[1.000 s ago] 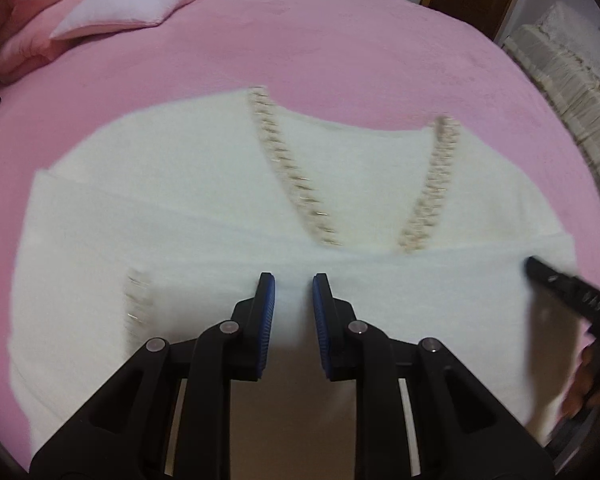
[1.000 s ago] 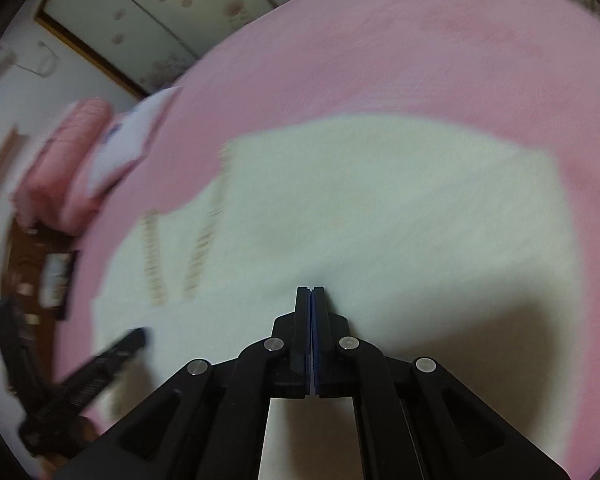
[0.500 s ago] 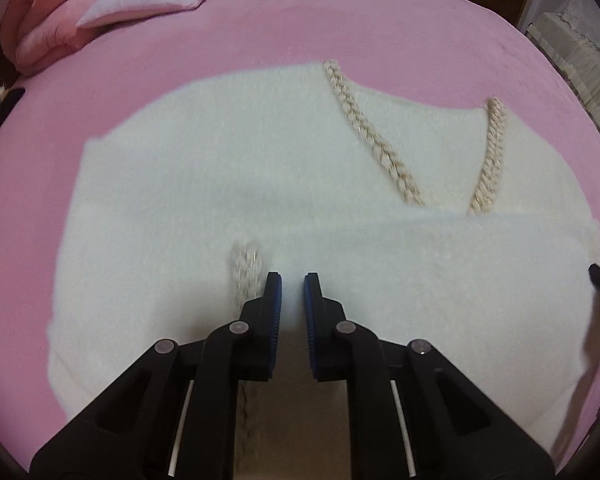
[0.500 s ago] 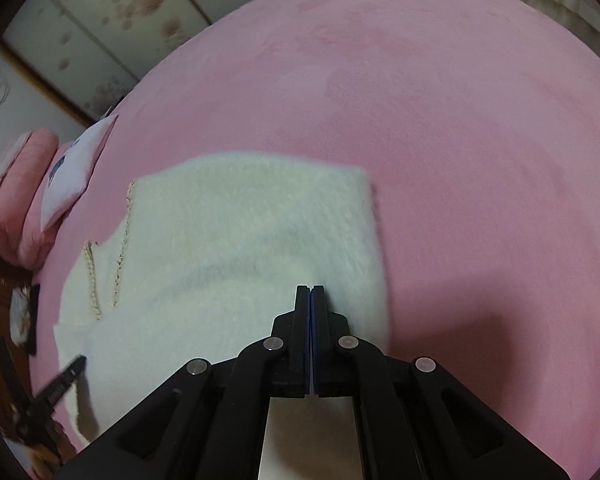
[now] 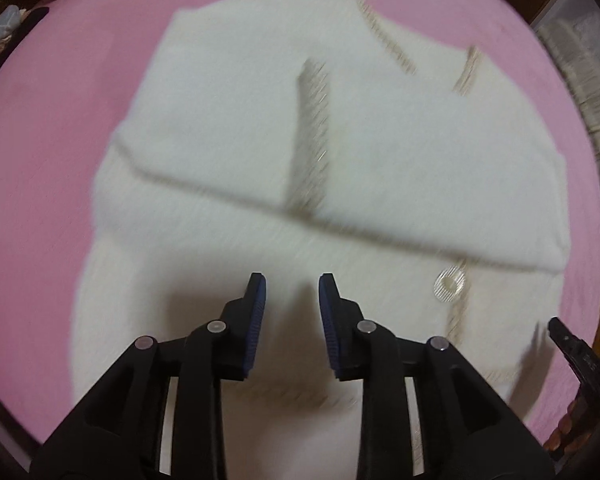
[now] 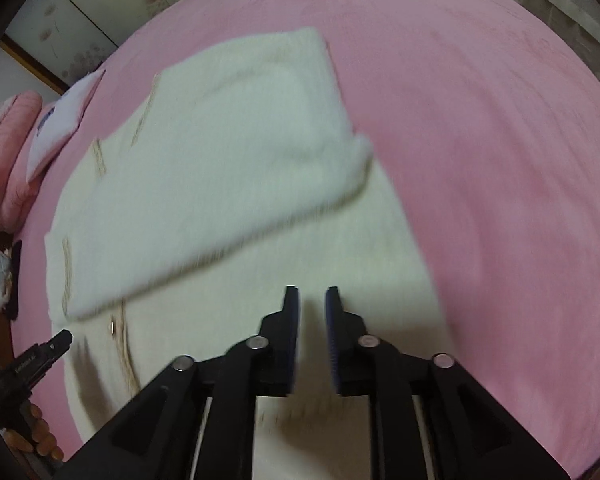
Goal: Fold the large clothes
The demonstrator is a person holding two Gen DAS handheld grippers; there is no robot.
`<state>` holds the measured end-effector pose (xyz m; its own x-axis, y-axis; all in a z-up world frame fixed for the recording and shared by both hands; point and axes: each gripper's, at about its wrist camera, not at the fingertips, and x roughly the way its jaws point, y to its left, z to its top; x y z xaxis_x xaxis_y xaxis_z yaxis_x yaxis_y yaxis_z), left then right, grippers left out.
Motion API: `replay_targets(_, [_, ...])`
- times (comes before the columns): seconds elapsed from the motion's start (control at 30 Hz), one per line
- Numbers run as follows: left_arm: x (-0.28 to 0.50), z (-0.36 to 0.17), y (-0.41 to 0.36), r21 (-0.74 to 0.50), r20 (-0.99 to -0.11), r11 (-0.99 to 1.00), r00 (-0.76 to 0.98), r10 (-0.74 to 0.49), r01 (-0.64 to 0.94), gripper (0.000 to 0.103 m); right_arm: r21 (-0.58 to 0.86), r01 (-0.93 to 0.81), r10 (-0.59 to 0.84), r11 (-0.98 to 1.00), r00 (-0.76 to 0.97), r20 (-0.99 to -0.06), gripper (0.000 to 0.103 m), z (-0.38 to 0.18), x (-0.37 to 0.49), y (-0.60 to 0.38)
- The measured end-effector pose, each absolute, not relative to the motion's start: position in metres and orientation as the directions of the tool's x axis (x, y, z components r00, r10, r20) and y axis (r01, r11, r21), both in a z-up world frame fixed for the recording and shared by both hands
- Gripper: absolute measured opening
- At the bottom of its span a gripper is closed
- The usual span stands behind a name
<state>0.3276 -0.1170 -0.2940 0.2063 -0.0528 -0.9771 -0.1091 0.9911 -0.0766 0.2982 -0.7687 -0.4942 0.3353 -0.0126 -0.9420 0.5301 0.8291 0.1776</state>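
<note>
While both jaws are opening with nothing between them, the left gripper (image 5: 291, 285) and right gripper (image 6: 313, 298) hang over the near part of the sweater (image 5: 228, 140), which lies flat on the pink bed (image 5: 40, 140). Each stands only part open, pads clear of the cloth, holding nothing. A folded flap (image 6: 204, 184) lies across the sweater, its free edge running side to side just beyond both grippers; the sweater's long axis runs away from them toward the pillow (image 6: 56, 128). Next fold likely takes the near hem up over that flap, so both grippers need to drop to the hem below them. Left gripper sits nearer the button strip (image 5: 454, 312), right gripper nearer the sweater's outer side edge. Frames blurred.
</note>
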Motion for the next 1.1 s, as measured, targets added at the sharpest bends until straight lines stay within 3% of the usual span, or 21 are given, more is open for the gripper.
replay_targets(0.03, [0.321,-0.295,-0.113,-0.069,-0.981,0.991,0.189,-0.047,-0.112,0.024,0.180,0.532,-0.012,0.828,0.338,-0.941,0.038,-0.493,0.288,-0.755])
replay_targets(0.1, [0.306,-0.294,-0.106,-0.065,-0.986,0.991,0.161,-0.046,-0.115,0.026,0.197,0.531,-0.001,0.824,0.349,-0.937,0.071,-0.488,0.267,-0.734])
replay_targets(0.17, [0.289,-0.292,-0.103,-0.044,-0.990,0.994,0.137,-0.031,-0.099,0.049,0.214,0.527,0.016,0.823,0.355,-0.935,0.079,-0.482,0.244,-0.705])
replay_targets(0.23, [0.268,-0.289,-0.101,-0.010,-0.991,0.996,0.132,0.001,-0.084,0.062,0.226,0.525,0.030,0.821,0.355,-0.934,0.081,-0.479,0.228,-0.681])
replay_targets(0.63, [0.159,-0.250,-0.117,-0.003,-0.988,1.000,0.157,0.000,-0.018,0.064,0.301,0.477,0.126,0.826,0.363,-0.923,0.086,-0.453,0.154,-0.584])
replay_targets(1.1, [0.029,-0.197,-0.105,-0.059,-0.967,0.993,0.252,-0.031,-0.106,0.071,0.293,0.434,0.076,0.852,0.452,-0.889,0.093,-0.399,0.026,-0.550])
